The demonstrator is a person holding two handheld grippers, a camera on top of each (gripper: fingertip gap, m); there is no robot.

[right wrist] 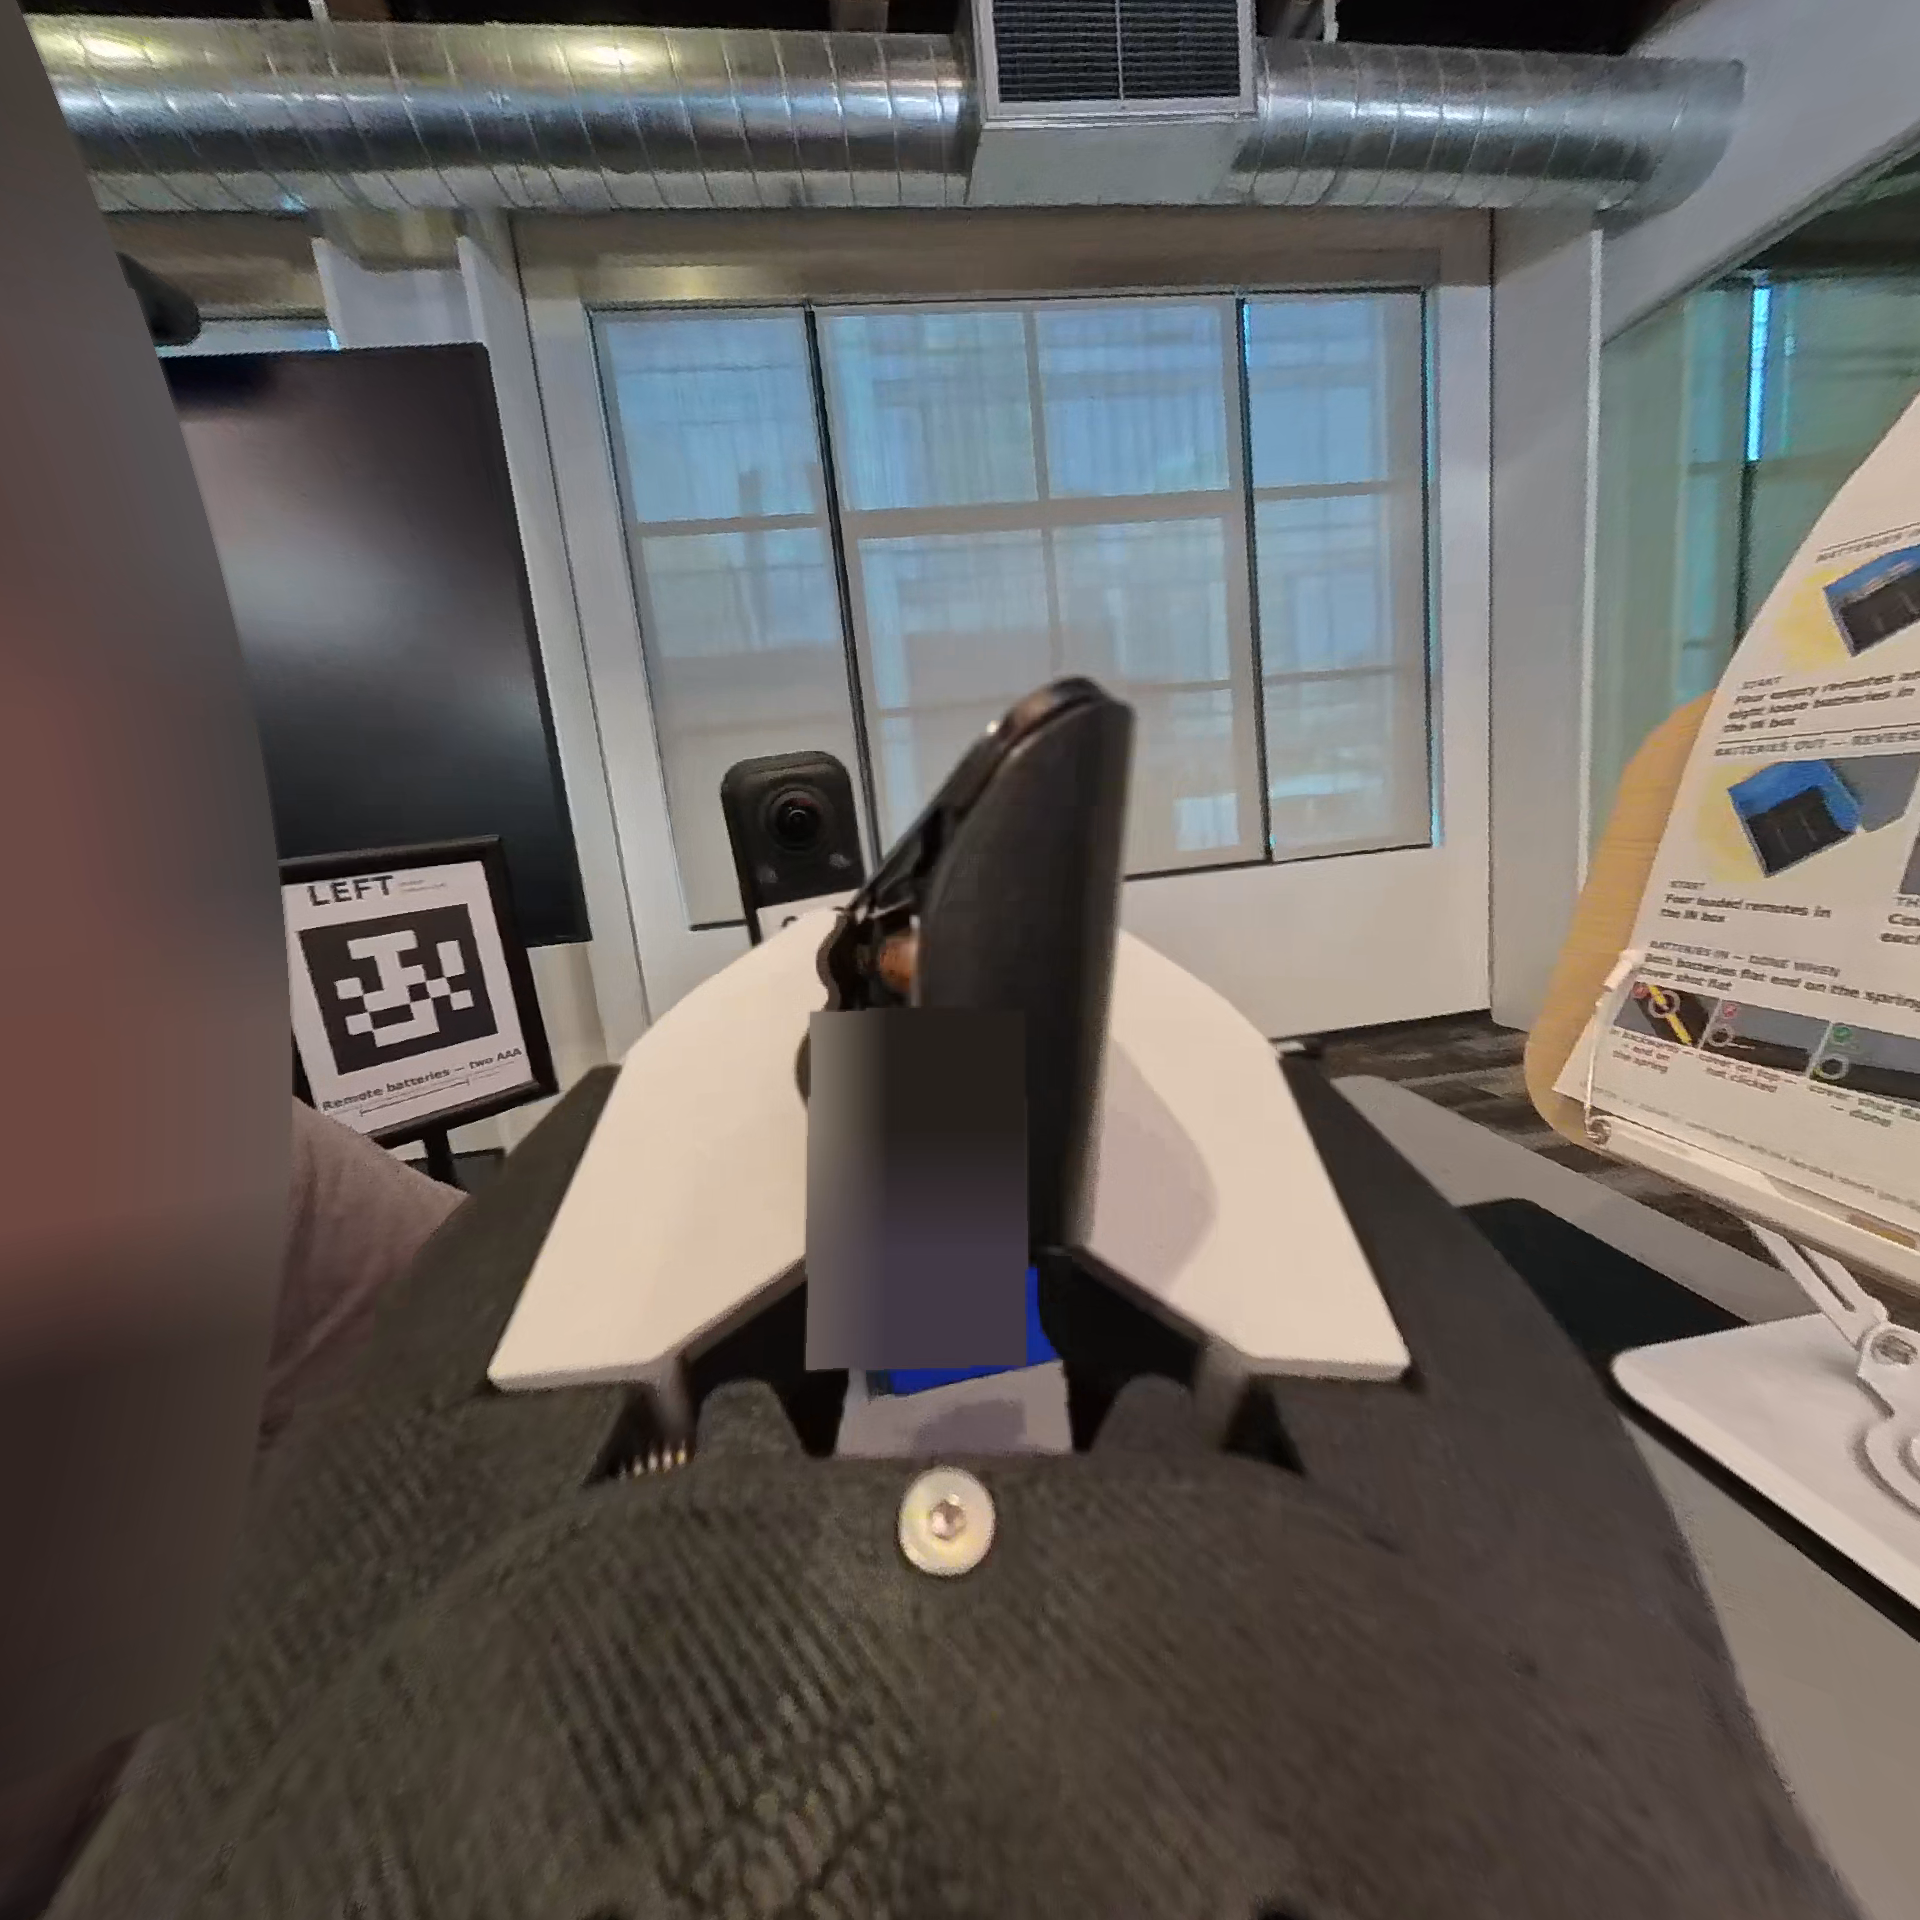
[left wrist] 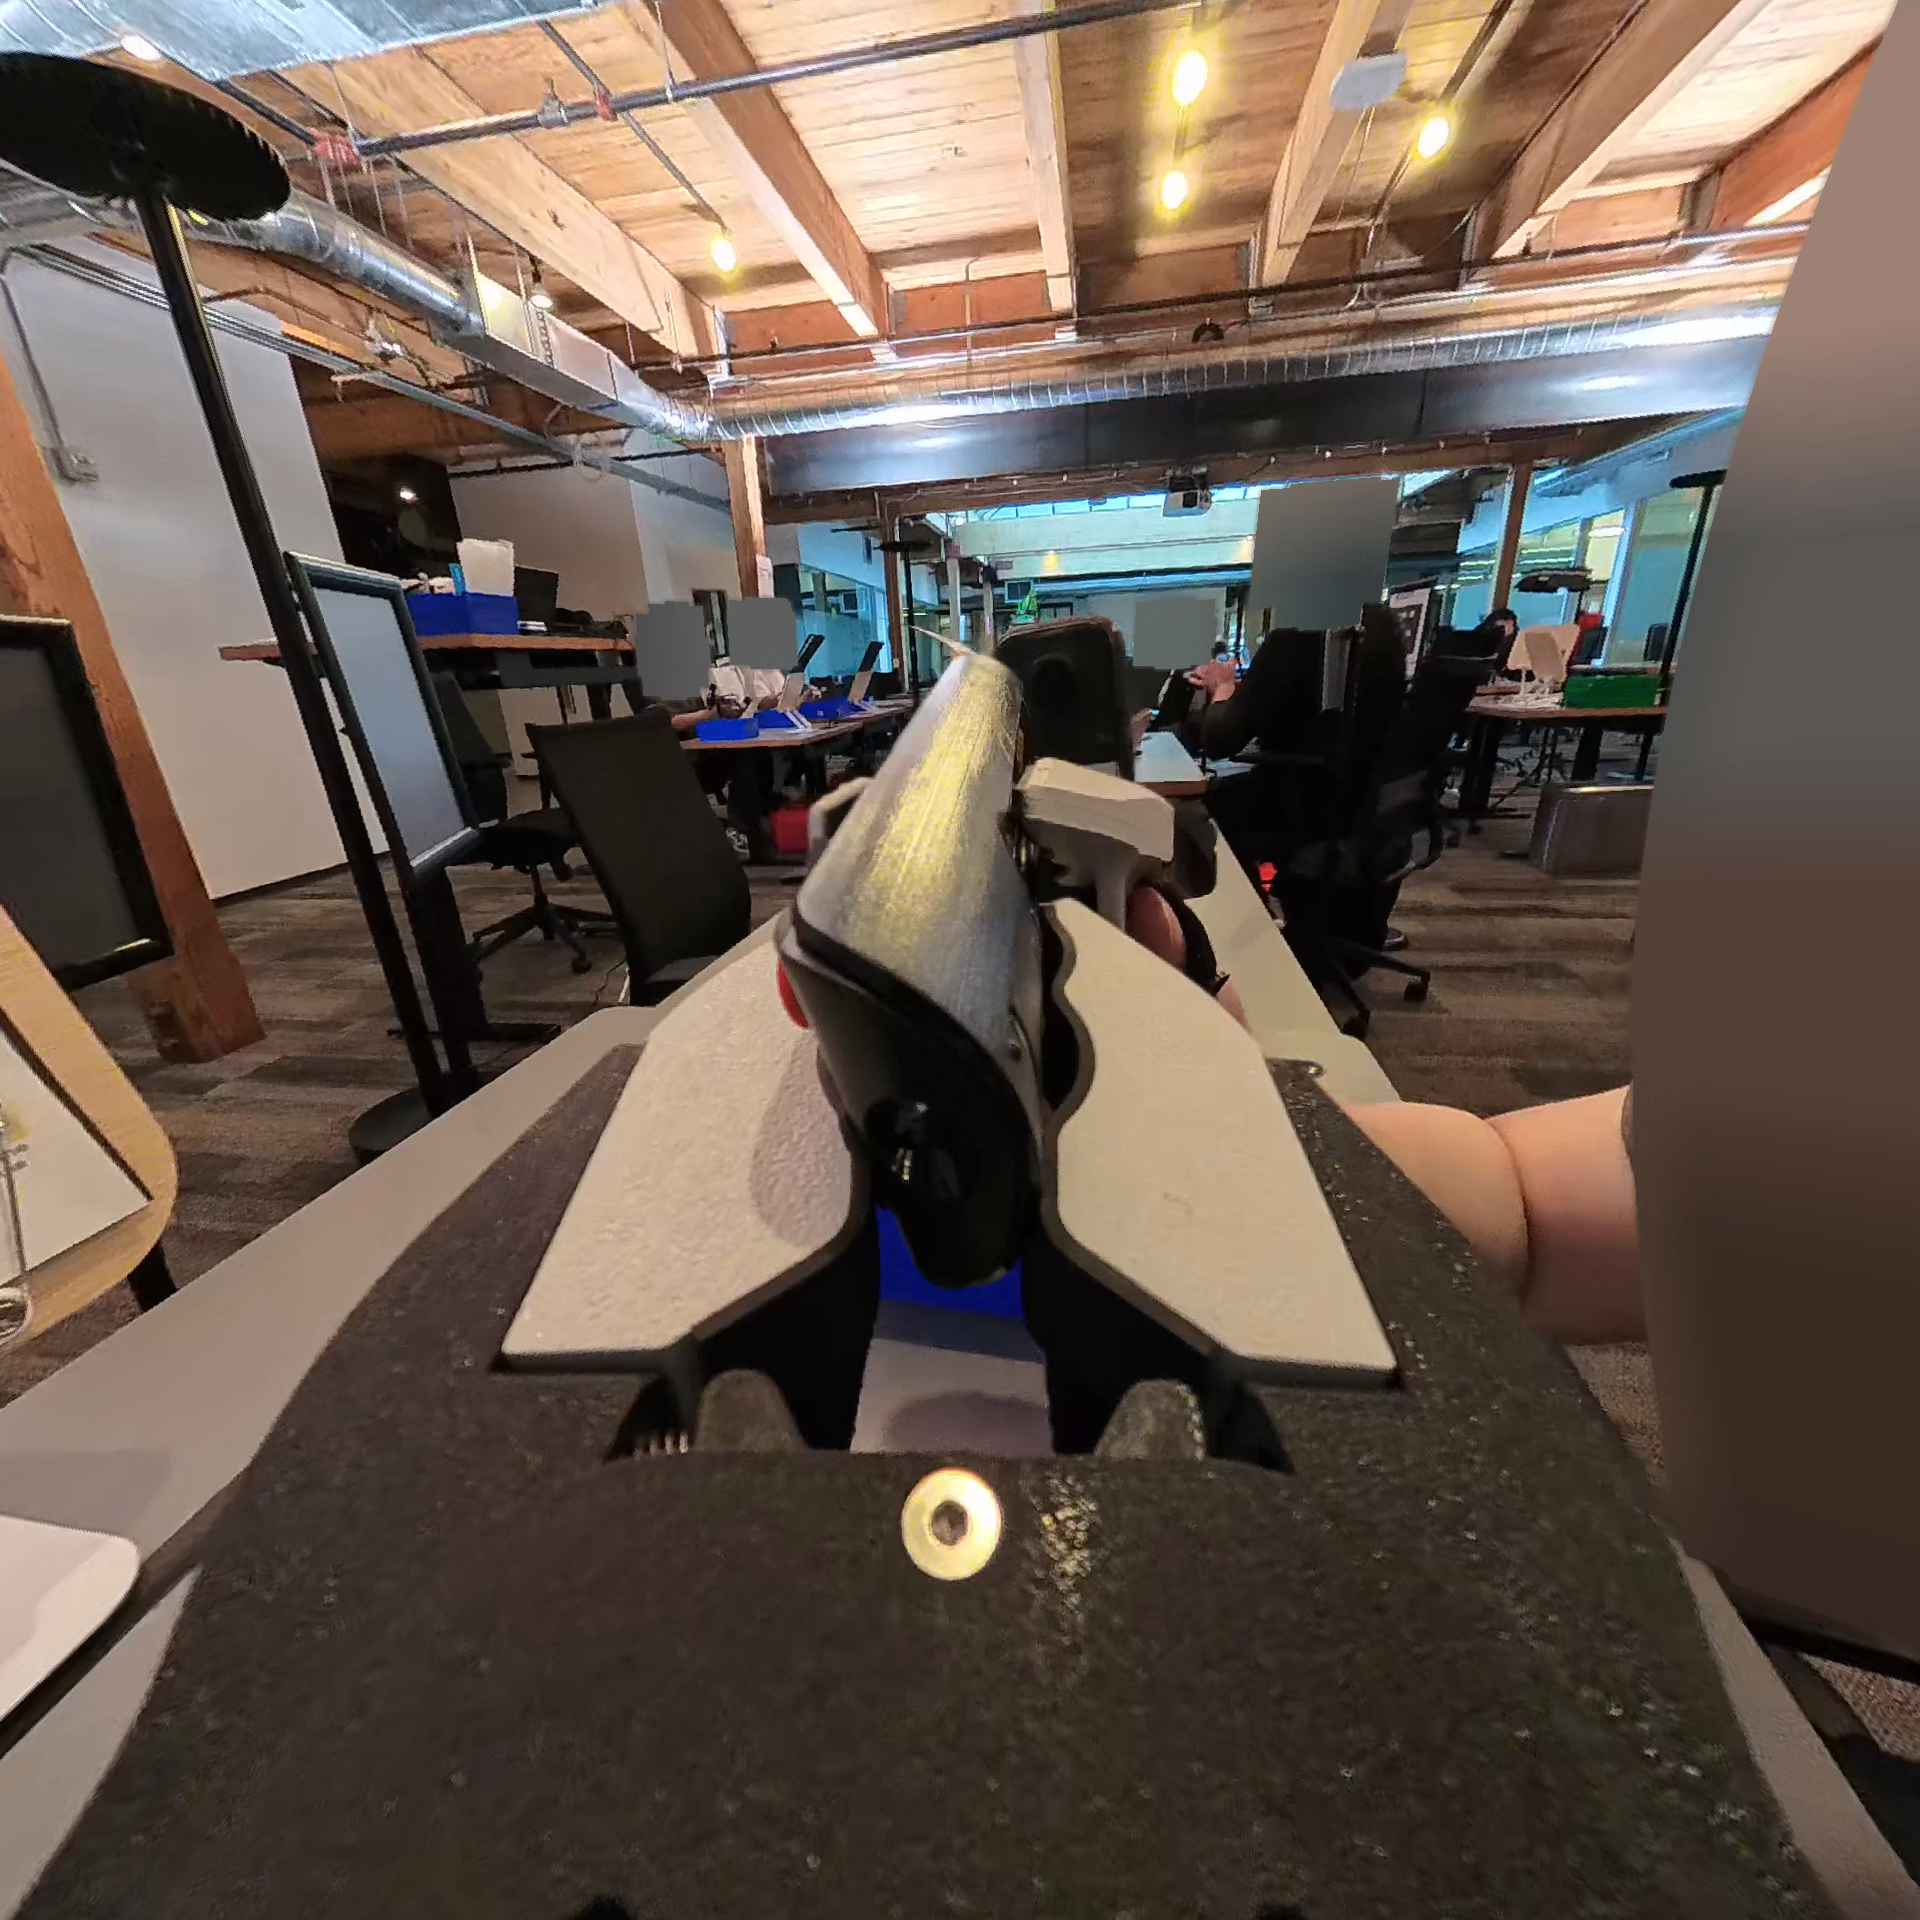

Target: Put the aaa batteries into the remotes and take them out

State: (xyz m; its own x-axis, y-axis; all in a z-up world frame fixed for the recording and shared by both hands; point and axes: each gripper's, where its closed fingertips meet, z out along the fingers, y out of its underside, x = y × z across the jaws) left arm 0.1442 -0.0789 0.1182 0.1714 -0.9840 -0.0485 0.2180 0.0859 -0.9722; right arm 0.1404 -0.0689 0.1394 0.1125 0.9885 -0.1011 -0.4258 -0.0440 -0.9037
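Currently both grippers clamp one remote, held aloft: left fingers and right fingers closed on it. Remote cover ajar, battery visible inside; seating or removal unfinished.

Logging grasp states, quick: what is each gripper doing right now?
Left gripper: shut on a black remote with a grey back.
Right gripper: shut on a black remote.

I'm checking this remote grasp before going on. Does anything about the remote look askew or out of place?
Yes. In the right wrist view, the black plastic remote gripped by the right tool shows a gap along its upper left edge: the cover stands away from the body, and a coppery battery end is exposed. It looks unlatched.
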